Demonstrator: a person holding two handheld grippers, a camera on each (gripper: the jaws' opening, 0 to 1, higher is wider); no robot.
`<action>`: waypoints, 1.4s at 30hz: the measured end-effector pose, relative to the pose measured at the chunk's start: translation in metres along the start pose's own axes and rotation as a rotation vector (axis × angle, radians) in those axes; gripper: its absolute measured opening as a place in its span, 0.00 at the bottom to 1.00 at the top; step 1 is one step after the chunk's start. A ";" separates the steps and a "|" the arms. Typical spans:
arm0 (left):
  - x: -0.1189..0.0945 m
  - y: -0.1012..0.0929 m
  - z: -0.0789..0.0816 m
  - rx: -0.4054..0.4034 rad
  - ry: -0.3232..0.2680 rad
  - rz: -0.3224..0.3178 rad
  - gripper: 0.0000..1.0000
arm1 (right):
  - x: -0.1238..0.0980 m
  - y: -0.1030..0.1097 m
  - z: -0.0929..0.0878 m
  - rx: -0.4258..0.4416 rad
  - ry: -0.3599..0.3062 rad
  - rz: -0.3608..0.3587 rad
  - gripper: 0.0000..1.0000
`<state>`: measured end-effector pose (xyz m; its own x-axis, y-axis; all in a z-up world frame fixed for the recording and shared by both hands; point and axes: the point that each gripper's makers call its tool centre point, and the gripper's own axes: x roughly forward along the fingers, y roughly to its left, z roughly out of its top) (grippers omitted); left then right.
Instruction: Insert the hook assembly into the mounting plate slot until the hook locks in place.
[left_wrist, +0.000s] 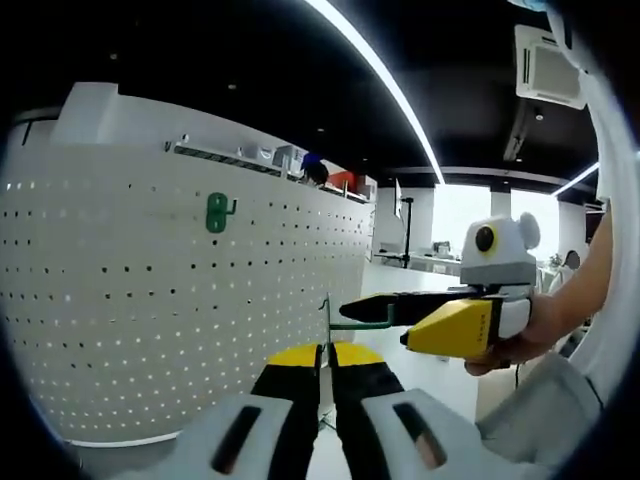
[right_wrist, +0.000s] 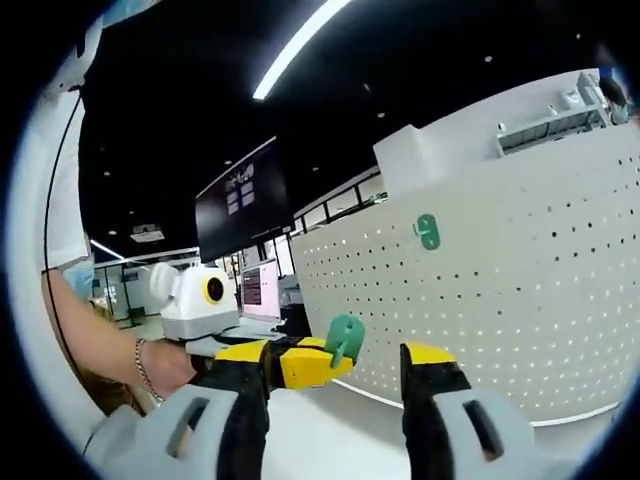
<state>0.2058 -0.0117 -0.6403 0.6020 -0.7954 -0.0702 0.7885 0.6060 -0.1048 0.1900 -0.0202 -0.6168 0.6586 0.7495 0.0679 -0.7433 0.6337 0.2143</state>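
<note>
— Where is the hook assembly (left_wrist: 358, 316)?

— Pinched in the left claw (left_wrist: 322, 355), whose yellow-tipped jaws stand narrow around its thin green stem. In the right gripper view the same green piece (right_wrist: 345, 340) sits at the left claw's (right_wrist: 300, 365) tips.

— And the right claw (right_wrist: 338, 352)?

— Wide, its jaws spread either side of the hook, apart from it on the right. In the left gripper view it (left_wrist: 385, 312) reaches in from the right, held by a hand (left_wrist: 535, 330).

— The mounting plate (left_wrist: 215, 212)?

— Green, fixed high on the white pegboard (left_wrist: 120, 300), well apart from the hook.
</note>
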 end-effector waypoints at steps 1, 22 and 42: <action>0.000 0.000 0.000 0.000 0.000 0.000 0.03 | 0.000 0.000 0.000 0.004 -0.003 -0.001 0.47; 0.000 -0.002 0.001 -0.010 -0.006 0.005 0.03 | 0.012 0.000 -0.003 0.011 0.030 -0.008 0.08; -0.002 -0.001 0.002 0.020 -0.009 0.036 0.03 | 0.014 -0.004 -0.003 0.043 0.038 -0.067 0.02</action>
<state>0.2039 -0.0106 -0.6382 0.6312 -0.7729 -0.0650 0.7685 0.6345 -0.0826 0.2017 -0.0115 -0.6197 0.7013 0.7128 0.0148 -0.6913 0.6748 0.2585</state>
